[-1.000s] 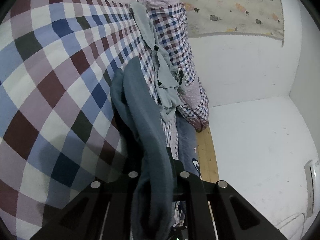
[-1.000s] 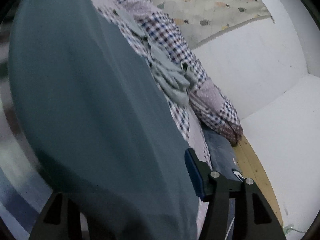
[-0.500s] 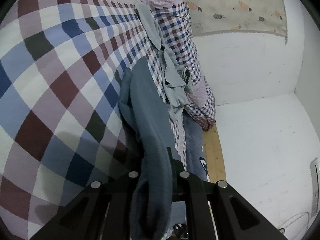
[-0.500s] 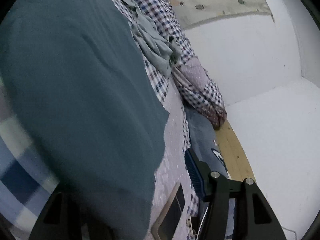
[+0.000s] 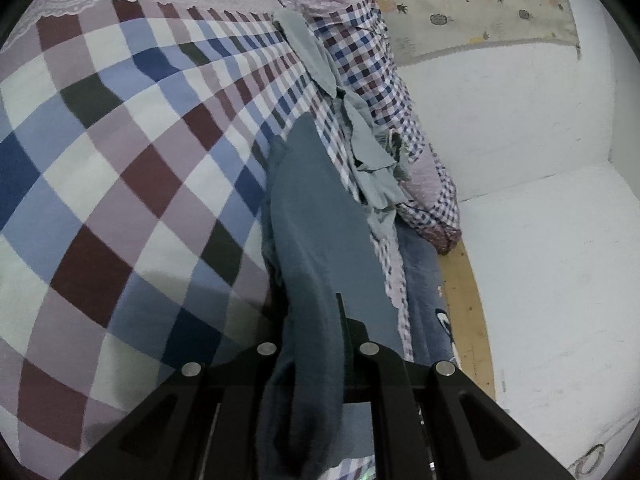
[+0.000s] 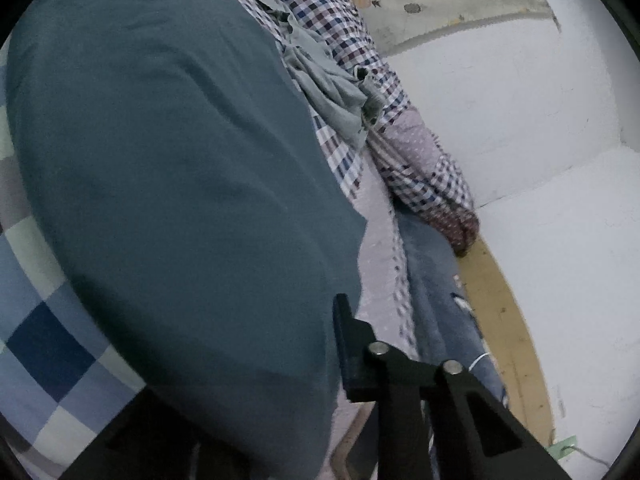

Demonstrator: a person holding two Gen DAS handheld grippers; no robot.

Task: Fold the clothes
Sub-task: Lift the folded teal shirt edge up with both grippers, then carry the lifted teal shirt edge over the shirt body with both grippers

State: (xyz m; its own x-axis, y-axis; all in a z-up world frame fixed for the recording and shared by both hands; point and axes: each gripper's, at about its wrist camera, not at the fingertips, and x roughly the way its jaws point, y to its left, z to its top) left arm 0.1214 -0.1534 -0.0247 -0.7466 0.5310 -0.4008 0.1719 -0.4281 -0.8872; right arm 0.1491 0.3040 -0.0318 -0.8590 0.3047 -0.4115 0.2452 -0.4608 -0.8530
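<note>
A dark teal garment (image 5: 316, 224) runs in a long bunched strip from my left gripper (image 5: 314, 336) out across the checked bedspread (image 5: 120, 152). The left gripper is shut on its near end, cloth pinched between the black fingers. In the right wrist view the same teal garment (image 6: 180, 168) fills most of the frame as a broad sheet. My right gripper (image 6: 304, 344) is shut on its edge; only the right finger (image 6: 352, 344) shows, the left one is hidden under the cloth.
A pale grey-green garment (image 5: 360, 152) lies crumpled at the bed's right edge beside a small-check quilt (image 5: 360, 60). Blue fabric (image 5: 420, 280) hangs down the bed's side by a wooden strip (image 5: 464, 300) and white wall (image 5: 520, 160). A fruit-print cloth (image 5: 460, 4) hangs above.
The teal garment has been pulled nearer and spread. In the left view its strip lies lower on the bedspread. The right view has swung, showing more bed edge and floor beside the cloth.
</note>
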